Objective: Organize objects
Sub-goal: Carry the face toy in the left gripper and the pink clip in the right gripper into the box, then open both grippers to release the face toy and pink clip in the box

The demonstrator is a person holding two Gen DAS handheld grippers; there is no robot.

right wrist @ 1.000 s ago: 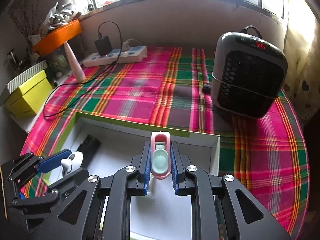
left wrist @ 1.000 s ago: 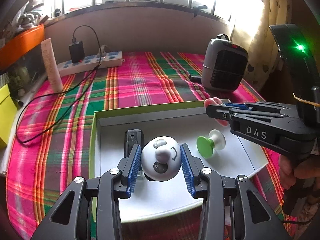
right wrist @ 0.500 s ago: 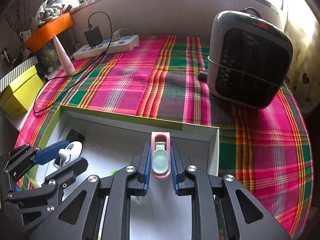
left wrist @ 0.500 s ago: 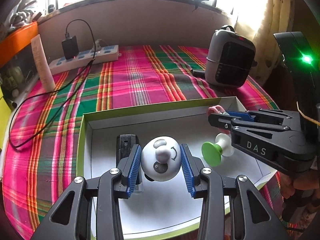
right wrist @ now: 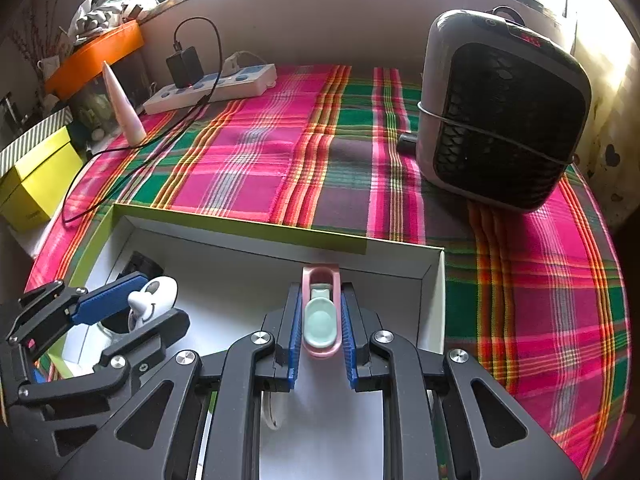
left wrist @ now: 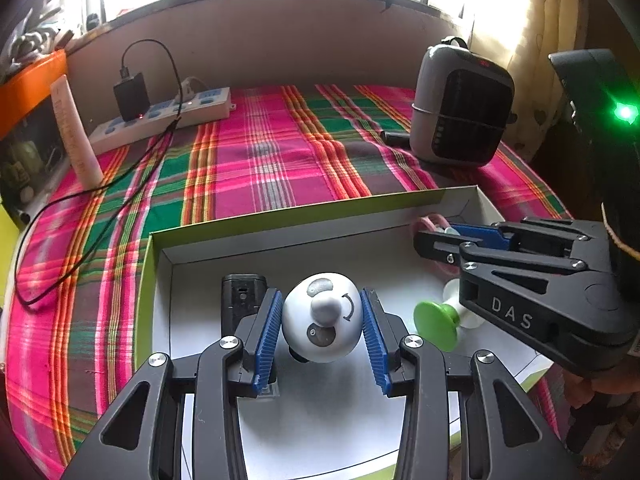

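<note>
My left gripper (left wrist: 322, 320) is shut on a white round panda-face toy (left wrist: 324, 316) and holds it over the white inside of a green-edged box (left wrist: 280, 220). My right gripper (right wrist: 321, 320) is shut on a pink oval clip with a mint centre (right wrist: 321, 316) over the box's far right corner (right wrist: 432, 264). A black rectangular device (left wrist: 240, 296) and a green-capped white suction piece (left wrist: 436, 320) lie in the box. The right gripper also shows in the left wrist view (left wrist: 436, 236). The left gripper also shows in the right wrist view (right wrist: 132, 308).
The box sits on a pink and green plaid cloth (left wrist: 260, 160). A grey fan heater (right wrist: 500, 108) stands at the back right. A white power strip with a black charger (left wrist: 160, 116), a pink tube (right wrist: 124, 108) and a yellow box (right wrist: 36, 184) are at the left.
Both grippers have moved forward and lower over the box, keeping hold of the panda toy and the pink clip. The right gripper's clip is now near the box's far right corner.
</note>
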